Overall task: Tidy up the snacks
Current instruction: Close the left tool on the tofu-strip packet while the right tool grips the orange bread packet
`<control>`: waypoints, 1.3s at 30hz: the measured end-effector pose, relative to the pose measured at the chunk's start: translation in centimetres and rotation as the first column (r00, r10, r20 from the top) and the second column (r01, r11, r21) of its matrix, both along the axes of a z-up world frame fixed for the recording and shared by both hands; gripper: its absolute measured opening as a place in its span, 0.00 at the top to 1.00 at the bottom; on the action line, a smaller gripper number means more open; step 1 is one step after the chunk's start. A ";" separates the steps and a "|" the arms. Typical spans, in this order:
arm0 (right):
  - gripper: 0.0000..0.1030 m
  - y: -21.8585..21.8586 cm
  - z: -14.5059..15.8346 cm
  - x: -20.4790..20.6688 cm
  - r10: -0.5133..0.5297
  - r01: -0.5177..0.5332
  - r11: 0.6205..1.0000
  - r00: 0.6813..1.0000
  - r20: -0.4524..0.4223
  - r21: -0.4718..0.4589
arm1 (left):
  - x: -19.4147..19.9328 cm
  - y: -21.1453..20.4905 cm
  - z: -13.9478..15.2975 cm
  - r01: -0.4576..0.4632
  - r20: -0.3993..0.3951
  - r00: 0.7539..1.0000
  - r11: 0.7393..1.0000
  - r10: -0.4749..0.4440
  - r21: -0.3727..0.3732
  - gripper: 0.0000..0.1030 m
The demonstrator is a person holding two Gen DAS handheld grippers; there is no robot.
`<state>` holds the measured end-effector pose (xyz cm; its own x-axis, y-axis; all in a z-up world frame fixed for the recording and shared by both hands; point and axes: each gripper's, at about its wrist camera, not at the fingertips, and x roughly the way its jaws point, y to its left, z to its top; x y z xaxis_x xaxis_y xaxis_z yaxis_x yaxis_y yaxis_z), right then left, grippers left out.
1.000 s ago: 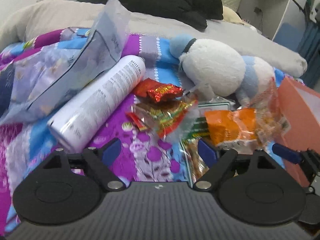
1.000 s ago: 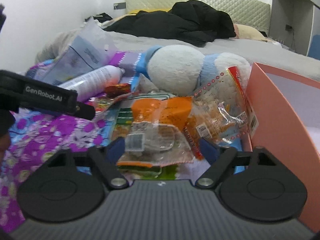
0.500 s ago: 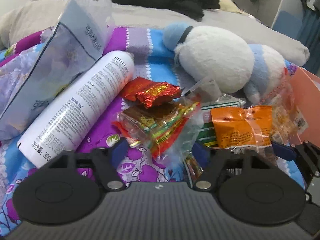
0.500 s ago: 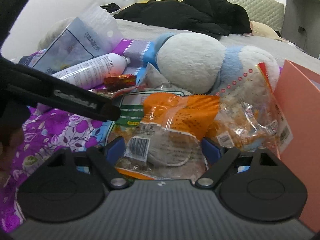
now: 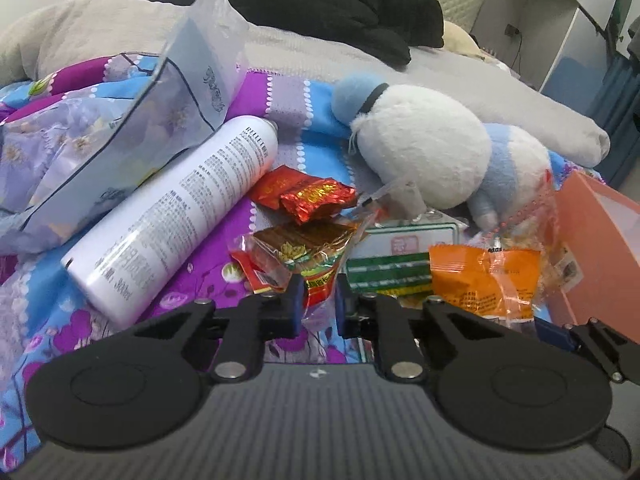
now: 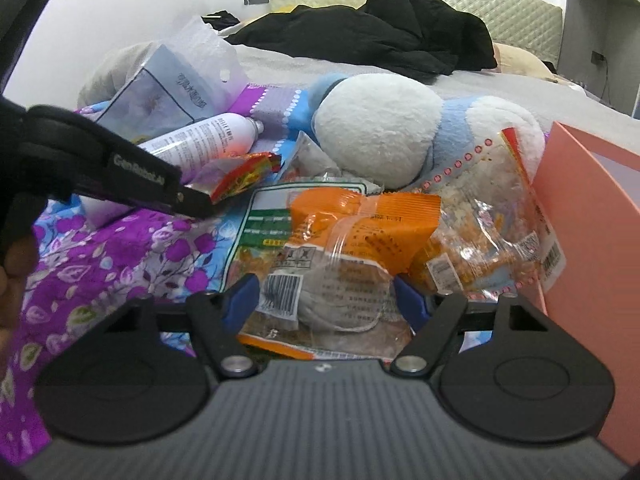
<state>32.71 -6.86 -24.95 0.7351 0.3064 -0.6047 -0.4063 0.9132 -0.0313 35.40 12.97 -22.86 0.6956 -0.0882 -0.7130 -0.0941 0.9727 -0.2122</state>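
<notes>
Lying among a heap of packets on the flowered bedspread, the clear snack bag with red and yellow print looked light, thin and crinkly, likely to slip and to crush if squeezed hard, so its flat sealed edge was probably the safest place to pinch. The left tongs pointed down at the bed and were closing, with the near corner of that bag between the blue pads and apparently already nipped there. The orange packet lay on top of a green-banded packet, just beside the pink box, and looked soft and puffy, with a round cake inside that could break; taking it across the middle seemed sensible. The right tongs tilted down over it, their jaws closing but standing either side of the packet's lower end, not visibly pressing it. A white spray can and a plush toy lay close by.
</notes>
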 end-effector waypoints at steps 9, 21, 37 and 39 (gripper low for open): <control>0.32 -1.3 1.6 -4.1 0.023 -0.023 1.000 1.000 -0.002 0.000 | -5.6 -1.4 2.1 0.003 -0.007 1.000 1.000 -0.004 -0.027 0.85; 0.40 -4.6 3.2 -10.6 0.026 -0.025 1.000 0.997 -0.075 0.012 | -14.3 -3.5 3.7 0.029 -0.033 0.999 0.998 -0.030 -0.056 0.86; 0.41 -7.3 4.2 -18.4 0.052 -0.051 0.999 0.988 -0.147 0.011 | -24.8 -4.4 4.4 0.067 -0.136 0.987 0.992 -0.081 -0.106 0.86; 0.41 -7.5 4.0 -19.1 0.052 -0.051 0.999 0.986 -0.160 0.012 | -25.6 -4.5 4.4 0.076 -0.147 0.985 0.993 -0.089 -0.094 0.85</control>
<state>13.65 -14.40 -20.94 0.6119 0.3466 -0.7110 -0.4518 0.8909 0.0454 9.77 8.48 -18.48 0.5686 -0.2076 -0.7960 -0.0519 0.9567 -0.2866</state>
